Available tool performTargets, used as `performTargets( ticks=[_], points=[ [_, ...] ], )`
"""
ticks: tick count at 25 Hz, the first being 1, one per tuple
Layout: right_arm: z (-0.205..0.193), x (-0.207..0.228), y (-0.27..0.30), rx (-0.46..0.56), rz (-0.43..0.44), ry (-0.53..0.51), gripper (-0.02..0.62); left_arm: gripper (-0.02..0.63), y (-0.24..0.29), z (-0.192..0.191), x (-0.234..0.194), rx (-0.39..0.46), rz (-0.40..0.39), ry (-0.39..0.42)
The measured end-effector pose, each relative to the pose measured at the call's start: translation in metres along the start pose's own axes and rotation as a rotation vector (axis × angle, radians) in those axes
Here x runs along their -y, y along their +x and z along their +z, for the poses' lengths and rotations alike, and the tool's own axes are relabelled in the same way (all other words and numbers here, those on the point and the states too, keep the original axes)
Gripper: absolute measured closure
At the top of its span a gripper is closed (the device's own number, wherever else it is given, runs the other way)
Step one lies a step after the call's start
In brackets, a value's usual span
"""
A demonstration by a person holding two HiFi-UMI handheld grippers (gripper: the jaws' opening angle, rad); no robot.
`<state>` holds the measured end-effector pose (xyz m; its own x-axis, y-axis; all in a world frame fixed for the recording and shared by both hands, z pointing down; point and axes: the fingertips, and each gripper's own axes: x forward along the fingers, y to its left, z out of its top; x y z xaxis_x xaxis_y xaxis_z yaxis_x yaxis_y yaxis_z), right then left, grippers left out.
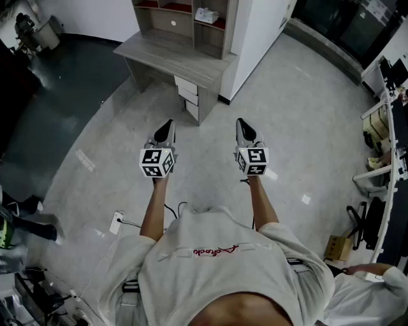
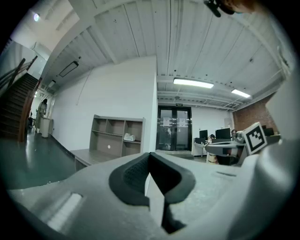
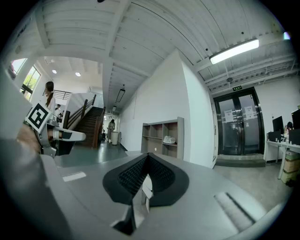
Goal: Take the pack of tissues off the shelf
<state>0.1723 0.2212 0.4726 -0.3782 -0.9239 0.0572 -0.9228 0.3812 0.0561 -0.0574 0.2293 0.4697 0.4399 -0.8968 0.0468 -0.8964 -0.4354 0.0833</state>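
Note:
A white pack of tissues [image 1: 206, 15] lies in the right-hand cubby of a grey wooden shelf unit [image 1: 185, 25] far ahead; the pack [image 2: 129, 137] also shows small in the left gripper view, and the pack [image 3: 169, 139] in the right gripper view. My left gripper [image 1: 166, 125] and right gripper [image 1: 242, 124] are held side by side at chest height, well short of the shelf. Both have their jaws shut with nothing between them.
The shelf unit stands on a grey desk [image 1: 172, 60] with drawers [image 1: 187, 92] against a white wall. A cable and power strip [image 1: 116, 223] lie on the floor at left. Desks and chairs [image 1: 382, 165] crowd the right side; glass doors [image 2: 173, 129] lie beyond.

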Motion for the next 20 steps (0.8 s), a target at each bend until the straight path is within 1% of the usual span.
performTargets(
  ticks=[12,16,20],
  points=[
    [0.002,-0.002,0.002,0.008,0.009,0.006,0.590,0.604,0.000,0.001,-0.001,0.004,0.005,0.000],
    [0.004,0.000,0.000,0.019,0.012,0.030,0.589,0.604,0.001,0.000,0.003,0.002,0.005,0.001],
    [0.003,0.004,-0.003,0.017,0.020,0.032,0.589,0.604,0.005,0.001,0.010,0.001,0.006,0.003]
  ],
)
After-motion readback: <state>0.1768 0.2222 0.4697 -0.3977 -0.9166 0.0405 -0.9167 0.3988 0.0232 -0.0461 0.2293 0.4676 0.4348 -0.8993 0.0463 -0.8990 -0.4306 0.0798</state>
